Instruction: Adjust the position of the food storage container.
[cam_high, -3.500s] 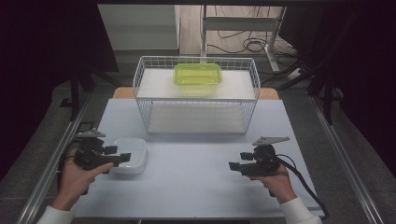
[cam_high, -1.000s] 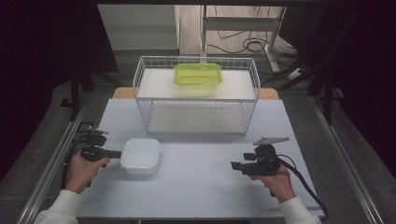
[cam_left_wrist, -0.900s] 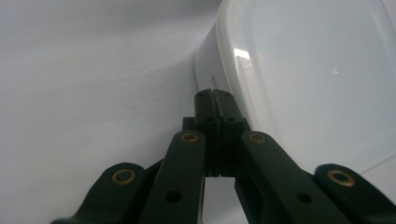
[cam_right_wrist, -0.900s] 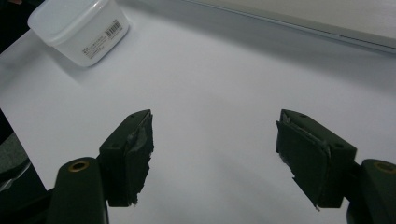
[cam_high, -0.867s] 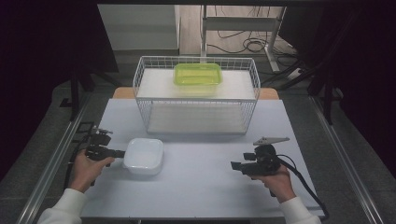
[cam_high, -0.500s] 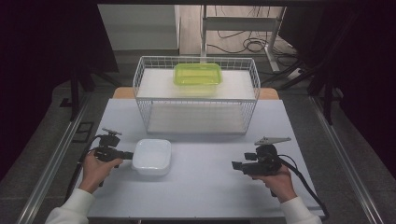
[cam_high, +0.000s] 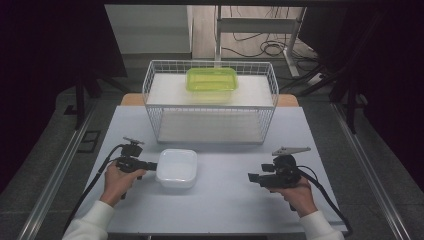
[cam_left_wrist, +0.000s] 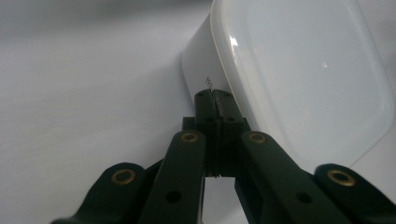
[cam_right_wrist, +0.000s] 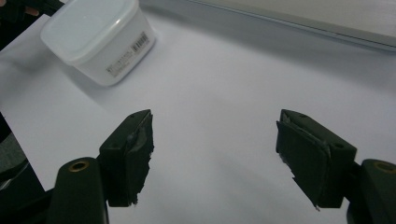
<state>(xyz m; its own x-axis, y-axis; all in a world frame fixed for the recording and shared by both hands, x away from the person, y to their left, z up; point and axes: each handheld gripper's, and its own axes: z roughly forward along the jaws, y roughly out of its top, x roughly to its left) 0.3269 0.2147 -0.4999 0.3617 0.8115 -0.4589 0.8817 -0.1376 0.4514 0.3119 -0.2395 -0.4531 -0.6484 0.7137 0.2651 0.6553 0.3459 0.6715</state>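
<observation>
Dim room, grey floor (cam_high: 45, 150), cables (cam_high: 260, 47) beyond the white table (cam_high: 225, 200).

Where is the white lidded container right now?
High view: the white container sits left of centre on the table, before the wire basket, with the left gripper at its left edge.

— what do you have on and in hand?
— white sleeves (cam_high: 92, 220) at both wrists. your left gripper (cam_high: 150, 165) and right gripper (cam_high: 252, 178) are black, with brass-ringed screw holes along the jaws, worn pads (cam_right_wrist: 140, 158), trailing black cables (cam_high: 95, 180), and a grey three-cornered plate (cam_high: 291, 150) on the right one.
</observation>
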